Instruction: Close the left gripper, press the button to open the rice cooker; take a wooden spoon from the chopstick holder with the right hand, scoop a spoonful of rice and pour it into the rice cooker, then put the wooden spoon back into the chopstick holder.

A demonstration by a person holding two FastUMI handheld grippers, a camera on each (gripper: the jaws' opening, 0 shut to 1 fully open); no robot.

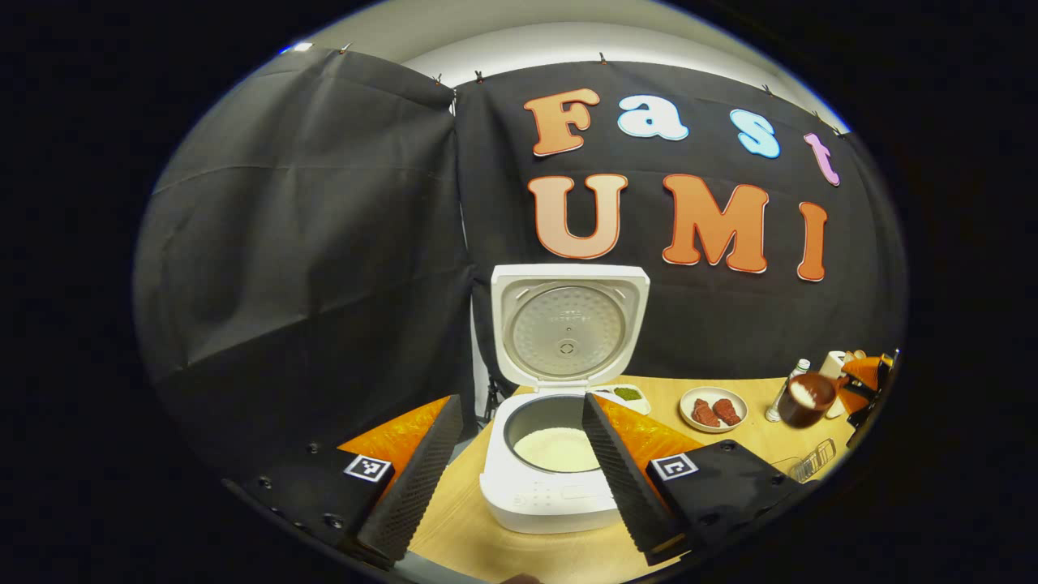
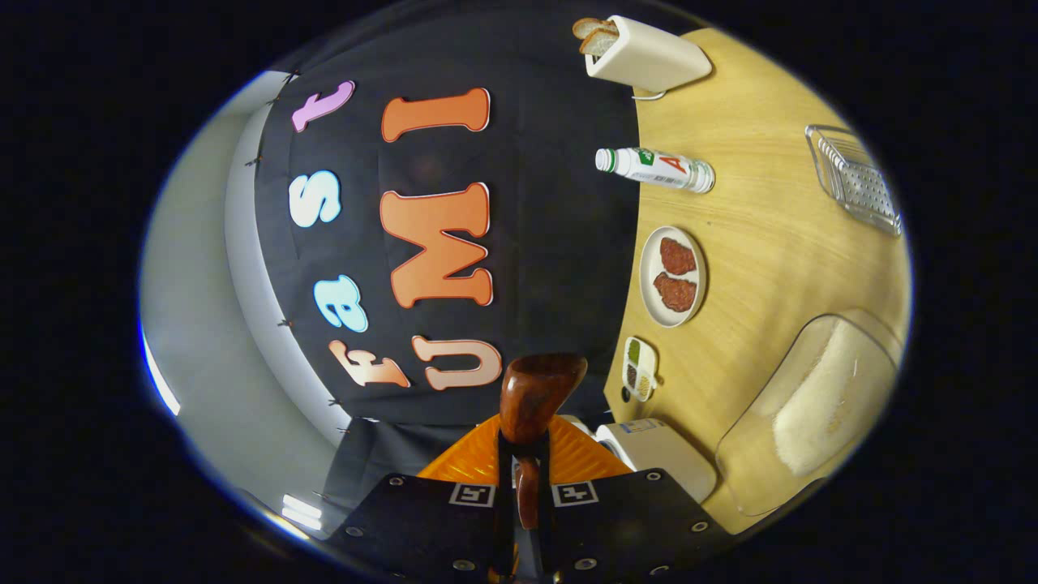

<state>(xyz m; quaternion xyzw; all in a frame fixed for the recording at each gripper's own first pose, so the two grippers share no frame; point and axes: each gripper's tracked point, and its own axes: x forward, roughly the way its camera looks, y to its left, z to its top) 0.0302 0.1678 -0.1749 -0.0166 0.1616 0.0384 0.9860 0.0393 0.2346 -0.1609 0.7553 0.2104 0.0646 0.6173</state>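
The white rice cooker (image 1: 559, 487) stands open in the left gripper view, lid (image 1: 569, 324) upright, with white rice in its pot (image 1: 558, 448). My left gripper (image 1: 519, 478) is open in front of it, one finger on each side of the pot, holding nothing. At the far right, the wooden spoon (image 1: 805, 397) hangs above the table with rice in its bowl. In the right gripper view, my right gripper (image 2: 525, 446) is shut on the wooden spoon (image 2: 537, 389), and the view is rolled sideways. A corner of the rice cooker (image 2: 661, 454) lies just past the fingers.
On the wooden table (image 2: 770, 243) are a clear container of rice (image 2: 819, 397), a plate of meat (image 2: 673, 276), a small divided dish (image 2: 639, 369), a lying-looking bottle (image 2: 657, 169), a toaster with bread (image 2: 641, 53) and a clear tray (image 2: 851, 178). The plate (image 1: 714, 410) sits right of the cooker.
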